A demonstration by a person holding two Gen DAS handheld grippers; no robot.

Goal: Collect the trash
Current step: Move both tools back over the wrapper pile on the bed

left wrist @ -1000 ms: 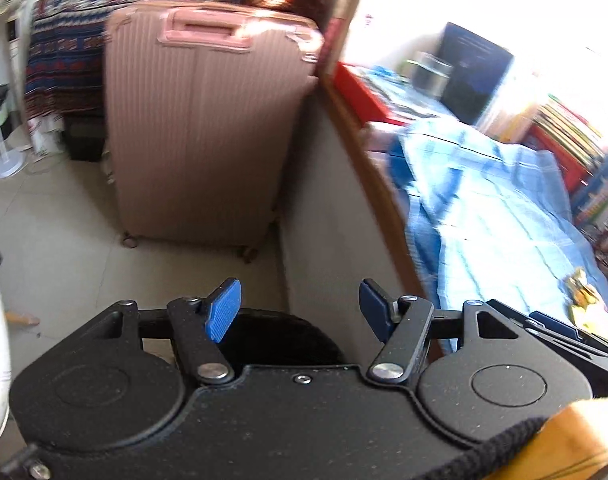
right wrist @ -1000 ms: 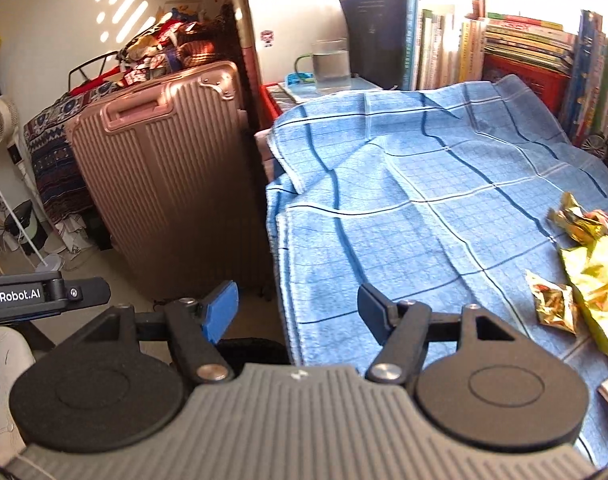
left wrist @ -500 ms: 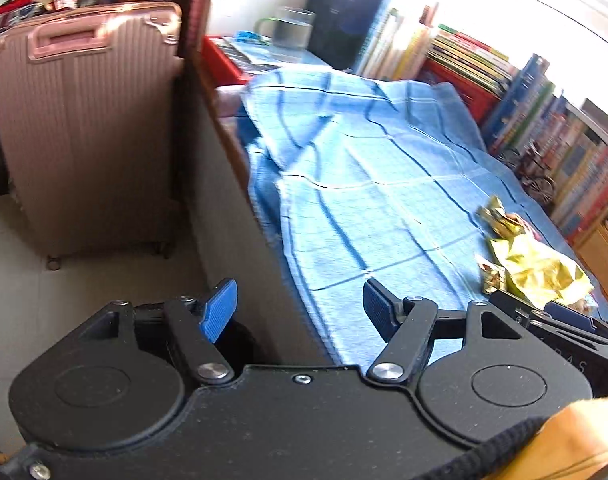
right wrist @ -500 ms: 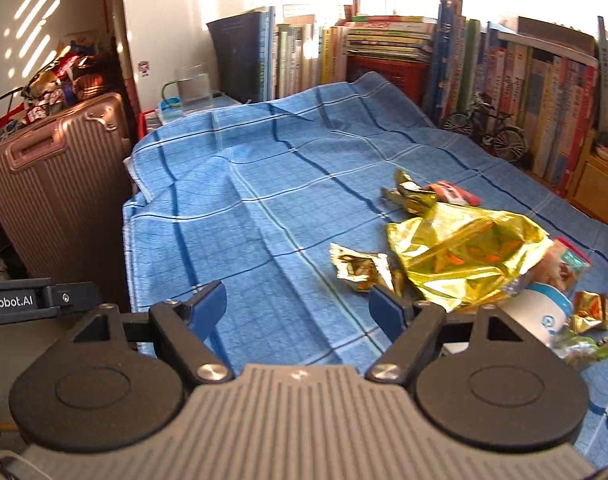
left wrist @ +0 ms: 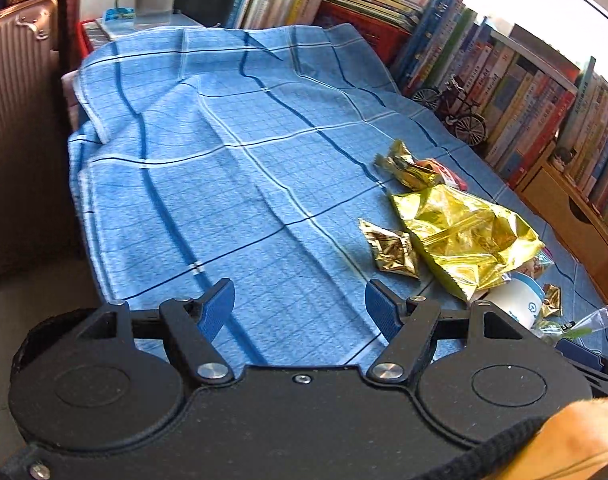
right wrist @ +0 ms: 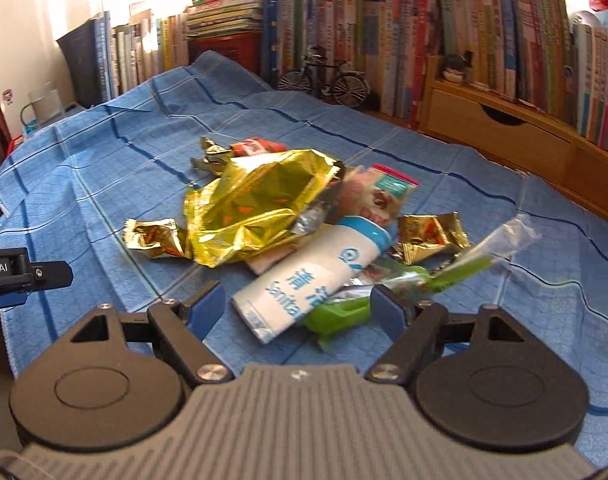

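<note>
Both wrist views angled down, sharing blue cloth (left wrist: 232,184) and wrappers (right wrist: 260,216)

Wrappers (right wrist: 260,216) are lying heaped on the cloth (right wrist: 104,184), a tube (right wrist: 304,280) before them, books (right wrist: 503,32) standing behind.

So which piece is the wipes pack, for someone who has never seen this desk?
Start at the blue checked cloth and find the trash heap in its middle. Under the big gold bag lies the wipes pack, the only white piece, long, with blue print and a blue end.
</note>
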